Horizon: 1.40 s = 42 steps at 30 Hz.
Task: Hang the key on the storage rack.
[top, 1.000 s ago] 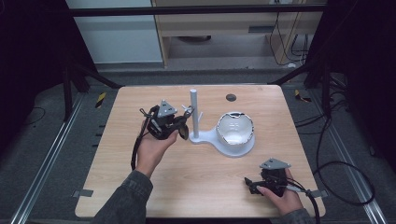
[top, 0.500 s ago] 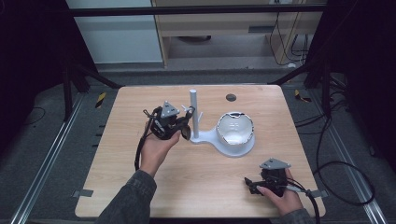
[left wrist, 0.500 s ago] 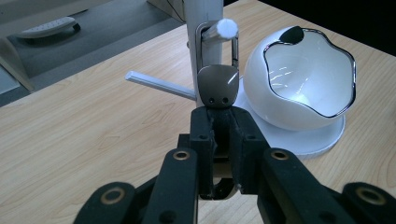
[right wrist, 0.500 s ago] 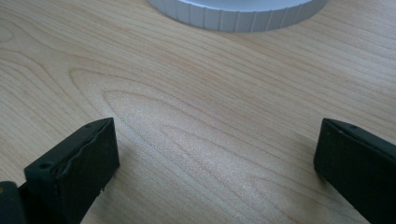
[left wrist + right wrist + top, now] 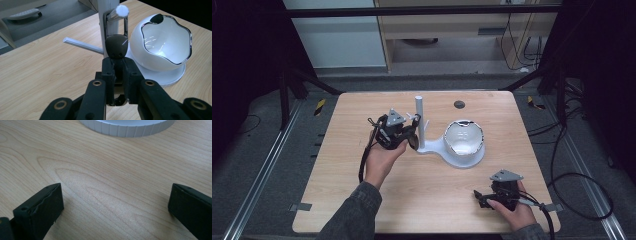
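Between the black jaws of the left gripper (image 5: 117,75), clamped together on it, sits a dark metal key fob with a silver loop (image 5: 116,45), its loop hooked over a short peg of the white upright post (image 5: 106,10). That post rises from a white round stand (image 5: 447,150) carrying a glossy white wavy-rimmed bowl (image 5: 165,42). Near the light wooden table's (image 5: 352,130) front edge, the right gripper (image 5: 482,196) rests low, jaws wide apart, holding nothing.

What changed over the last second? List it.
Little visibly changed. The left gripper, shut on the dark metal key fob, edged slightly toward the white stand post, the fob's loop now over a peg. The right gripper, open, the white bowl and the wooden table stayed put.
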Motion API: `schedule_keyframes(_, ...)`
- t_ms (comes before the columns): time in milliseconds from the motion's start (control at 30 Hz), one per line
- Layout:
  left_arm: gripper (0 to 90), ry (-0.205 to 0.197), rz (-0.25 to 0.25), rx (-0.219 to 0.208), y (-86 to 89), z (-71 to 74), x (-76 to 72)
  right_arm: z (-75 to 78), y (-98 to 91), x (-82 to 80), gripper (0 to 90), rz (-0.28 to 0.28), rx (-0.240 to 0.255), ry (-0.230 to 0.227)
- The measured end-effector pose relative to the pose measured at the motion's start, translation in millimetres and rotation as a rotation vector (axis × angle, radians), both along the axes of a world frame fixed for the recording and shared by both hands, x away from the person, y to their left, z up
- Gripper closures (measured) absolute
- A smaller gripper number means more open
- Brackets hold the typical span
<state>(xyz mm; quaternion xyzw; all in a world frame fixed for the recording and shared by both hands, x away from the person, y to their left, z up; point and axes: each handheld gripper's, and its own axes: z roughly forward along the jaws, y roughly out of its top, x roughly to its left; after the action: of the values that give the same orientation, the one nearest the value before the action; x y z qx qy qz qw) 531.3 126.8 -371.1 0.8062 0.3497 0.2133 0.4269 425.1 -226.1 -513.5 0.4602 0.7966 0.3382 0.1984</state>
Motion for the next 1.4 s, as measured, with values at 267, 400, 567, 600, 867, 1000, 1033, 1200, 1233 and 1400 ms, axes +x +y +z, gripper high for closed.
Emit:
schedule_keyframes(267, 80.5, 0.000, 0.001, -0.003, -1.9, -2.5, 2.3, 0.0, 0.0, 0.0, 0.4, 0.000, 0.001, 0.000)
schedule_keyframes(400, 80.4, 0.000, 0.001, -0.007, -2.7, -3.2, 2.9, 0.0, 0.0, 0.0, 0.4, 0.001, 0.000, 0.000)
schedule_keyframes(567, 80.4, 0.001, 0.002, -0.006, -3.2, -3.9, 4.0, 0.0, 0.0, 0.0, 0.4, 0.000, 0.000, 0.000)
schedule_keyframes(600, 80.4, 0.002, 0.002, -0.006, -3.4, -4.1, 4.2, 0.0, 0.0, 0.0, 0.4, 0.000, 0.001, 0.000)
schedule_keyframes(867, 78.8, -0.005, 0.005, -0.012, -5.3, -5.9, 6.6, -0.1, -0.1, 0.0, 0.4, 0.001, -0.002, -0.002)
schedule_keyframes(1000, 66.9, -0.014, 0.020, -0.012, -6.6, -6.4, 5.6, -0.1, -0.1, 0.0, 0.4, 0.001, -0.002, -0.002)
schedule_keyframes(1033, 62.7, -0.025, 0.025, -0.010, -6.6, -6.5, 4.4, -0.1, -0.1, -0.1, 0.4, 0.001, -0.002, -0.002)
schedule_keyframes(1200, 38.5, -0.033, 0.018, 0.008, -4.7, -9.7, -2.5, -0.1, -0.1, -0.1, 0.4, 0.001, -0.002, -0.002)
schedule_keyframes(1233, 34.3, -0.036, 0.017, 0.019, -3.5, -10.3, -4.7, -0.1, -0.1, -0.1, 0.4, 0.001, -0.002, -0.002)
schedule_keyframes(1400, 18.4, 0.002, -0.007, 0.046, 5.0, -17.5, -14.9, -0.1, 0.3, -0.7, 0.4, -0.003, 0.000, -0.003)
